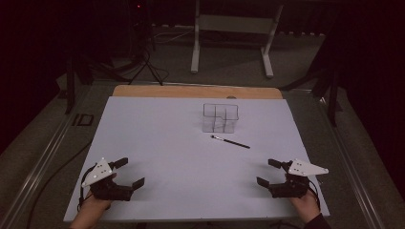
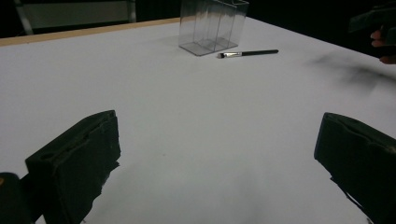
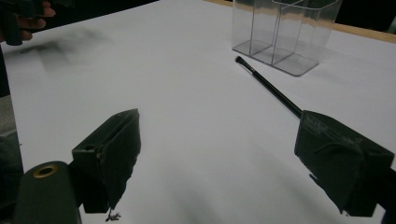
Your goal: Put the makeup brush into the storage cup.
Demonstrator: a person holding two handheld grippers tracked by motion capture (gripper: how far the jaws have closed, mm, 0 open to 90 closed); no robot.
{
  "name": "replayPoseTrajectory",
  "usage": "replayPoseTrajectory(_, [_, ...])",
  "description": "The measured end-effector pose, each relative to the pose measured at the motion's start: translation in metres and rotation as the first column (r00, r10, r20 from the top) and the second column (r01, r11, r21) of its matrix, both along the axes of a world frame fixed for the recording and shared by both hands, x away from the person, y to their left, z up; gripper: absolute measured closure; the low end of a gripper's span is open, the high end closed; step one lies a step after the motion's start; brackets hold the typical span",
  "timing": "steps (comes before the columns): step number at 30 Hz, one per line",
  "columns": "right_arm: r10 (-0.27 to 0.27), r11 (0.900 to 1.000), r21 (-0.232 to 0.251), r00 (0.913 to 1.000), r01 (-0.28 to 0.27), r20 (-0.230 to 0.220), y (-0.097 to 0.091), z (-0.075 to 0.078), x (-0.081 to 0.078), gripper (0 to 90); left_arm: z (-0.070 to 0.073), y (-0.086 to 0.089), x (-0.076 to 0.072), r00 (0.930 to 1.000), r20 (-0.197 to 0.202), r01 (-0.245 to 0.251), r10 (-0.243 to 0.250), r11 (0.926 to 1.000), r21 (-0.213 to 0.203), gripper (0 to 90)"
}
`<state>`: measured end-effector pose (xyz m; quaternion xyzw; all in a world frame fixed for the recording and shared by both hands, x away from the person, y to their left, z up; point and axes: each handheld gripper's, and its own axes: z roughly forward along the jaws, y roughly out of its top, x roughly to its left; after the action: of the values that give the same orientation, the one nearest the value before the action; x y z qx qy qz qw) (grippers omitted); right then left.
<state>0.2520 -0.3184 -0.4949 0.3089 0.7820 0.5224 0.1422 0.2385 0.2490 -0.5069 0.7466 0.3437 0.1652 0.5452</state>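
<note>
Two hand-held grippers sit at the near edge of the white tabletop (image 1: pixel 157 143), each gripped from below by one of the person's hands: the left gripper (image 1: pixel 128 172) at the near left corner and the right gripper (image 1: pixel 268 172) at the near right corner, well apart from each other. Both have their black fingers (image 2: pixel 77 161) spread wide with bare white surface between them, so both are released and grasp nothing; in the right gripper view the fingers (image 3: pixel 109 151) frame an empty stretch of tabletop in the same way. Each gripper carries a grey three-cornered plate on top and points inward and forward, toward the middle of the tabletop. Farther off, a slim makeup brush (image 1: pixel 230 141) with a black handle lies flat on the surface, its bristle tip toward the left and its handle trailing to the right and slightly nearer. In the right gripper view the handle's far end passes behind the right-hand finger, though it looks to lie beyond it rather than touching. Just behind the brush stands a clear plastic organizer (image 1: pixel 219 118), upright, divided into several compartments that appear empty, though the see-through walls make that hard to judge. Brush and organizer are near each other but apart. A wooden strip edges the far side of the tabletop
</note>
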Motion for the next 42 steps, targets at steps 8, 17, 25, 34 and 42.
replayPoseTrajectory(8, [0.011,0.9999,-0.009,0.9999,-0.011,0.011,0.002,0.001,-0.001,14.3,0.001,0.0,-0.001,1.0,0.003,-0.001,0.001,1.0,-0.001,1.4])
replayPoseTrajectory(17, [0.028,0.9994,-0.018,0.9995,-0.028,0.017,0.005,0.003,-0.002,14.2,0.001,0.0,-0.001,1.0,0.006,0.003,-0.003,1.0,0.002,1.4])
replayPoseTrajectory(25, [0.036,0.9987,-0.036,0.9989,-0.035,0.03,0.01,0.009,0.0,13.9,0.001,0.0,-0.002,1.0,0.006,-0.002,0.002,1.0,0.003,1.4])
replayPoseTrajectory(34, [0.032,0.9992,-0.025,0.9982,-0.031,0.051,0.009,0.034,0.006,14.0,0.002,0.0,-0.002,1.0,0.007,-0.001,0.001,1.0,0.001,1.4])
replayPoseTrajectory(42, [0.052,0.998,-0.04,0.9964,-0.049,0.067,0.013,0.046,0.02,14.1,0.002,0.0,-0.002,1.0,0.005,-0.001,0.001,1.0,0.002,1.4])
